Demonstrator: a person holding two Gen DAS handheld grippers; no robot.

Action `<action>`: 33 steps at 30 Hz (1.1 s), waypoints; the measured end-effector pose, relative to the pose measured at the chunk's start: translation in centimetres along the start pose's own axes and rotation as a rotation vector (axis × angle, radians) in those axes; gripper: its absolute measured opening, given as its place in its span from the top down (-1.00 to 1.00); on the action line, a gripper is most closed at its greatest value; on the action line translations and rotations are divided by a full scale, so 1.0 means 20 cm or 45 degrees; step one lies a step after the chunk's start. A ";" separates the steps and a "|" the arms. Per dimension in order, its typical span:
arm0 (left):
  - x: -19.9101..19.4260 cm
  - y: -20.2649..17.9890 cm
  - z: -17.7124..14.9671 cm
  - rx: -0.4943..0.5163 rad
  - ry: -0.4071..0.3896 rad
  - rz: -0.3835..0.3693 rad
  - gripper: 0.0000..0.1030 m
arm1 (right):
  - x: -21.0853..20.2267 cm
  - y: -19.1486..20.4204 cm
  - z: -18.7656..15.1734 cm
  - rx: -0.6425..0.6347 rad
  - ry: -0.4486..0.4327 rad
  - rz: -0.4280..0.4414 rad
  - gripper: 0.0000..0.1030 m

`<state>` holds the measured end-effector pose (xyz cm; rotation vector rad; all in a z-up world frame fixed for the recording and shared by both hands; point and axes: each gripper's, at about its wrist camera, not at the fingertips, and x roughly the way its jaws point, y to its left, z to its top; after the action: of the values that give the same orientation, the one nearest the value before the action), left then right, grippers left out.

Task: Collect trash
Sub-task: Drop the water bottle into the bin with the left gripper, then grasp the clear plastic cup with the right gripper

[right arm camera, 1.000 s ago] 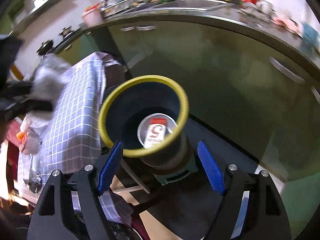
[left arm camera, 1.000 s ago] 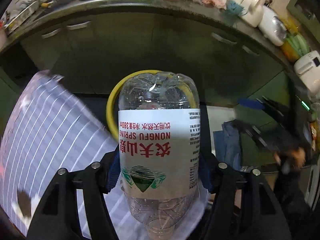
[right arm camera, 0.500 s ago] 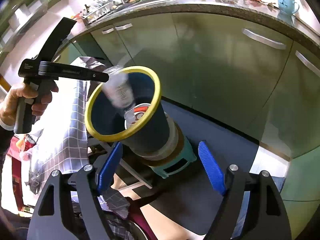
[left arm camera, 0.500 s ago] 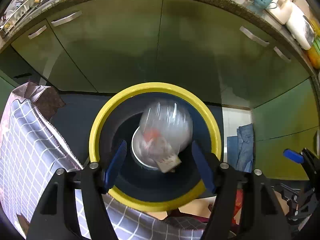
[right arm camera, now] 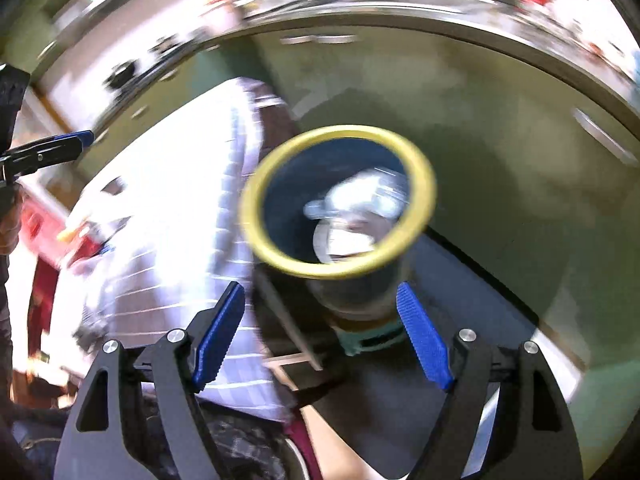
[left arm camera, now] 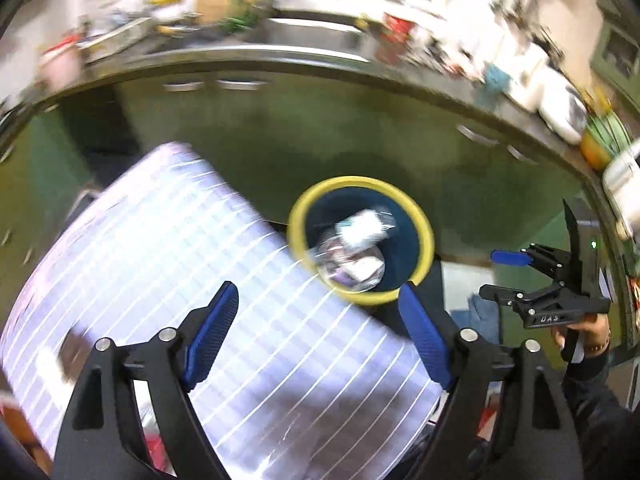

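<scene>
A dark blue bin with a yellow rim (left arm camera: 424, 224) stands beside the table; it also shows in the right wrist view (right arm camera: 424, 172). The clear plastic water bottle (left arm camera: 360, 236) lies inside it on other trash, and shows in the right wrist view (right arm camera: 368, 196) too. My left gripper (left arm camera: 320, 336) is open and empty, above the table edge, back from the bin. My right gripper (right arm camera: 320, 336) is open and empty, near the bin's base; it also appears in the left wrist view (left arm camera: 516, 276). Both views are motion-blurred.
A table with a white checked cloth (left arm camera: 180, 280) lies left of the bin, also in the right wrist view (right arm camera: 168, 216). Green kitchen cabinets (left arm camera: 360, 128) and a cluttered counter (left arm camera: 400, 32) run behind. The bin rests on a teal stool (right arm camera: 368, 340).
The bottle has dropped from my left gripper into the bin and settled there. My left gripper has pulled back and up from the bin. Both cameras are swinging.
</scene>
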<state>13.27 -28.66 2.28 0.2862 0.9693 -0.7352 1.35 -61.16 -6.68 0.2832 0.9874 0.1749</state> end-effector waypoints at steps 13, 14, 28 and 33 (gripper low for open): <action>-0.54 0.54 -0.81 -0.415 -0.136 0.255 -0.58 | 0.31 1.04 0.09 -0.481 0.175 0.470 -0.87; -0.55 0.55 -0.84 -0.430 -0.146 0.260 -0.58 | 0.32 1.10 0.09 -0.499 0.143 0.466 -0.90; -0.56 0.60 -1.08 -0.477 -0.161 0.224 -0.60 | 0.55 1.30 -0.07 -0.492 0.122 0.270 -0.91; -0.53 0.60 -1.10 -0.477 -0.152 0.210 -0.60 | 0.60 1.32 -0.07 -0.502 0.132 0.239 -0.91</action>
<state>3.50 -3.62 -2.20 -0.0063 0.9371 -0.4040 6.21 -32.60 -8.71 0.0039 1.0050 0.5526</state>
